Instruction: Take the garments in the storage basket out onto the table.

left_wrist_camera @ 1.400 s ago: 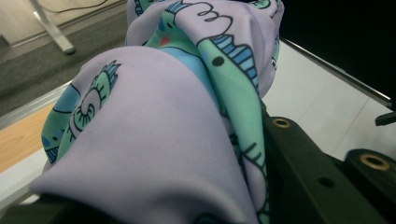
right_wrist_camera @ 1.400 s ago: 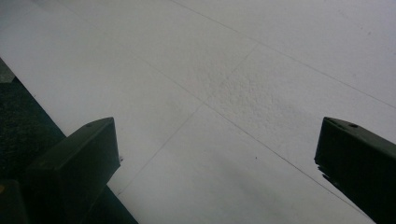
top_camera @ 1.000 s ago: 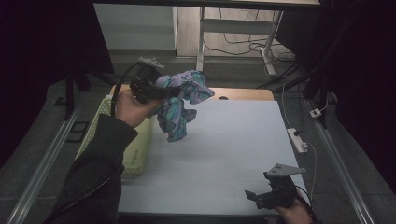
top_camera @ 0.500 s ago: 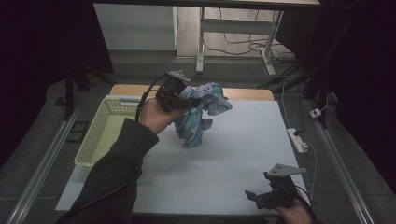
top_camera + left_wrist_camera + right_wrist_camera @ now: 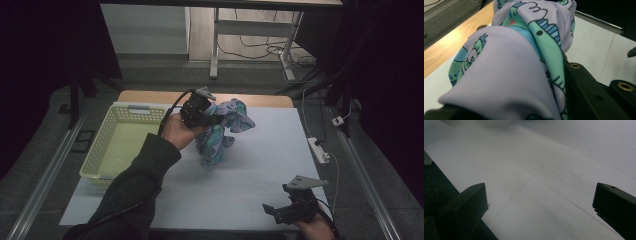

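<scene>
A lilac cloth (image 5: 226, 129) printed with green and blue drawings hangs bunched from my left gripper (image 5: 209, 116), which is shut on it over the far middle of the white table sheet (image 5: 260, 165). The cloth's lower end reaches down to about the sheet; I cannot tell whether it touches. In the left gripper view the cloth (image 5: 506, 62) bulges between the black jaws and hides the left one. My right gripper (image 5: 278, 212) rests low at the near right corner. Its jaws stand open over bare sheet (image 5: 539, 205) with nothing between them.
A pale yellow-green basket (image 5: 137, 111) stands on the left side of the table, just left of the left hand. A white power strip (image 5: 318, 150) lies along the right edge. A wooden strip (image 5: 150, 96) borders the far edge.
The left hand has carried the cloth rightward and downward, from above the basket to over the middle of the sheet. The right gripper has stayed put.
</scene>
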{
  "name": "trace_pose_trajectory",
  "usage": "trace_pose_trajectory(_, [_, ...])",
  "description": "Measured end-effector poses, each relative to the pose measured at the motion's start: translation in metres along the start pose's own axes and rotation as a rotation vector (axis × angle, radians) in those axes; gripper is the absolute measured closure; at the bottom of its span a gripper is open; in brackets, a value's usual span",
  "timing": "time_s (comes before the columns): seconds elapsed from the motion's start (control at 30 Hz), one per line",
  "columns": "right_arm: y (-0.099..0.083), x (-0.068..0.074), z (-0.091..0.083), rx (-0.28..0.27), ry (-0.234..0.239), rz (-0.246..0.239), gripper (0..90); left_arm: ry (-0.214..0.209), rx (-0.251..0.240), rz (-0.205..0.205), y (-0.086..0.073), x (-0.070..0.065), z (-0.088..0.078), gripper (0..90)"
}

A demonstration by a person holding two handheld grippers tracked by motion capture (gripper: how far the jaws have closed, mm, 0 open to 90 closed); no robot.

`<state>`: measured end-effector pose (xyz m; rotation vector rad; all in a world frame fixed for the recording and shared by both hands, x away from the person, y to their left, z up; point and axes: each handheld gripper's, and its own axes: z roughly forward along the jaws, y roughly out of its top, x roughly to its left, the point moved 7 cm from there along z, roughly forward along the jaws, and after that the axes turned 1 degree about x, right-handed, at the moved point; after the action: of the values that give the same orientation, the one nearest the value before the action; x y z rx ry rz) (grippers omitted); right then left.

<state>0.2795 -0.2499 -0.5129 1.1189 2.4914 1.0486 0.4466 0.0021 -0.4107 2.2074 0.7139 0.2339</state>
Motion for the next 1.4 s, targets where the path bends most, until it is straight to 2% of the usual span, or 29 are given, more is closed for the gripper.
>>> trace_pose_trajectory(0.3, [0.0, -0.001, 0.0, -0.005, 0.004, 0.006, 0.0, 0.012, 0.026, 0.004, -0.017, 0.001, 0.027, 74.6])
trace_pose_trajectory(0.5, [0.0, 0.0, 0.0, -0.006, 0.012, 0.01, 0.0, 0.041, 0.053, 0.013, -0.031, 0.003, 0.045, 73.5])
trace_pose_trajectory(0.83, [0.0, 0.0, 0.0, -0.002, 0.015, 0.007, 0.0, 0.038, 0.106, -0.007, -0.06, 0.006, 0.074, 73.0])
trace_pose_trajectory(1.17, [0.0, 0.0, 0.0, 0.003, 0.008, -0.003, 0.0, 0.06, 0.15, -0.076, -0.087, 0.012, 0.092, 70.1])
trace_pose_trajectory(1.3, [-0.001, 0.0, 0.0, 0.006, 0.007, -0.006, 0.0, 0.058, 0.174, -0.09, -0.1, 0.014, 0.099, 66.9])
trace_pose_trajectory(1.4, [-0.001, 0.001, 0.001, 0.006, 0.009, -0.006, 0.0, 0.053, 0.196, -0.086, -0.108, 0.013, 0.106, 62.5])
